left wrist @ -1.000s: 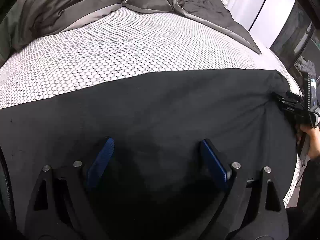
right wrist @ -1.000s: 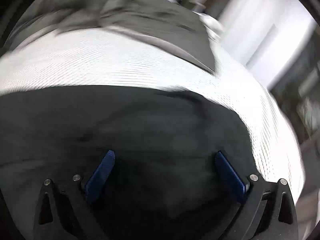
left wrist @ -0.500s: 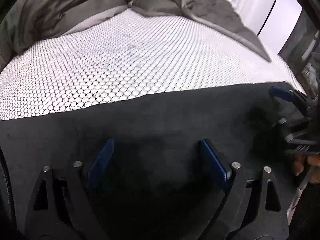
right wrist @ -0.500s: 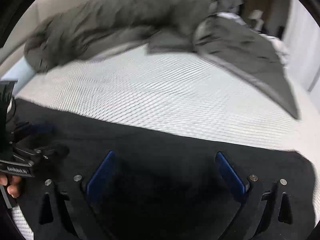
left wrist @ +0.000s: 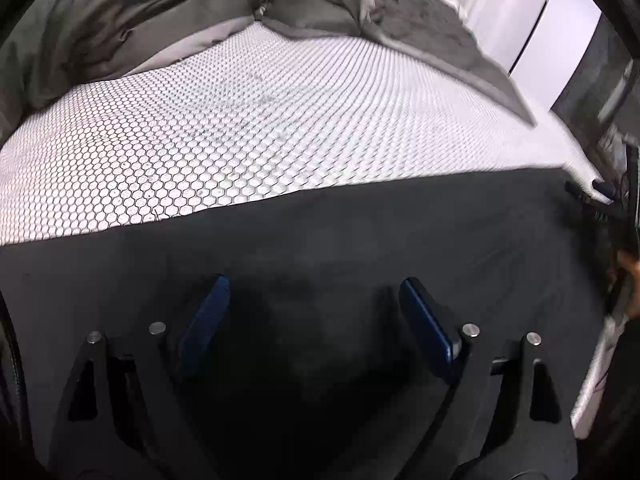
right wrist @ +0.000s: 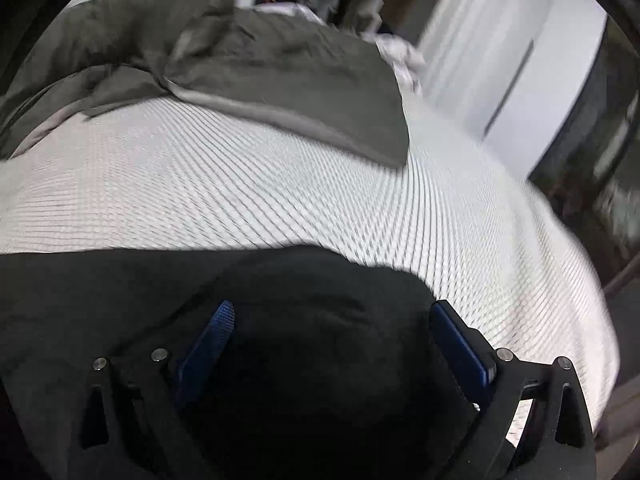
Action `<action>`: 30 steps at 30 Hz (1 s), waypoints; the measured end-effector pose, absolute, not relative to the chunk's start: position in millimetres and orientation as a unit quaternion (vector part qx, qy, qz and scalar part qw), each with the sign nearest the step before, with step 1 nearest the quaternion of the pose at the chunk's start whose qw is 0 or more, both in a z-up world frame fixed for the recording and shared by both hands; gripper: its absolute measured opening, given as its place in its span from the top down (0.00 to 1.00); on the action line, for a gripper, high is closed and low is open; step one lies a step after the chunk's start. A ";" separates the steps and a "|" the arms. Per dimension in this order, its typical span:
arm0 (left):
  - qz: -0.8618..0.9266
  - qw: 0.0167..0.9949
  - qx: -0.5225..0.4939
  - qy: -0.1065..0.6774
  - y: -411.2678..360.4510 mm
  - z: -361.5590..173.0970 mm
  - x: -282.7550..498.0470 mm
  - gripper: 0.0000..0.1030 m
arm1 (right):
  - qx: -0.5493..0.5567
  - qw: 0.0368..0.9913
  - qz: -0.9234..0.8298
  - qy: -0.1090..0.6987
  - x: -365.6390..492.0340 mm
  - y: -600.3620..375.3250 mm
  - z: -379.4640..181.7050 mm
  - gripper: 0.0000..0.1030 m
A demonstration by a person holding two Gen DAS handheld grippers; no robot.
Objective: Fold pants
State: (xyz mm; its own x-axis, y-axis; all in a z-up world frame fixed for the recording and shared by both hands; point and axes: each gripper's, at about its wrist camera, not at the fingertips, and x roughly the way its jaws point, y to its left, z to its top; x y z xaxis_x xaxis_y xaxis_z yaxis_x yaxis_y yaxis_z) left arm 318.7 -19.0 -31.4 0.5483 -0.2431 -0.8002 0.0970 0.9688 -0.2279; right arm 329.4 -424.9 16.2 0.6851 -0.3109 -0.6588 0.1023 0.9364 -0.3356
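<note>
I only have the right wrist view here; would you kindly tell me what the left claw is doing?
Observer: The left claw is open over the black pants, gripping nothing.
Operator: Thank you. How does the pants' far edge lie on that side?
Observer: It runs nearly straight across the honeycomb mattress, with no bunching there.

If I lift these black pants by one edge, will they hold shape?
Probably not: the black pants lie limp with soft creases, so they should droop. They likely drag on the textured mattress rather than slide.
</note>
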 end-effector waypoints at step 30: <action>-0.239 0.854 0.009 0.463 -117.4 -34.0 197.7 0.15 | -0.129 0.882 0.179 0.416 173.4 -312.4 -12.4 0.02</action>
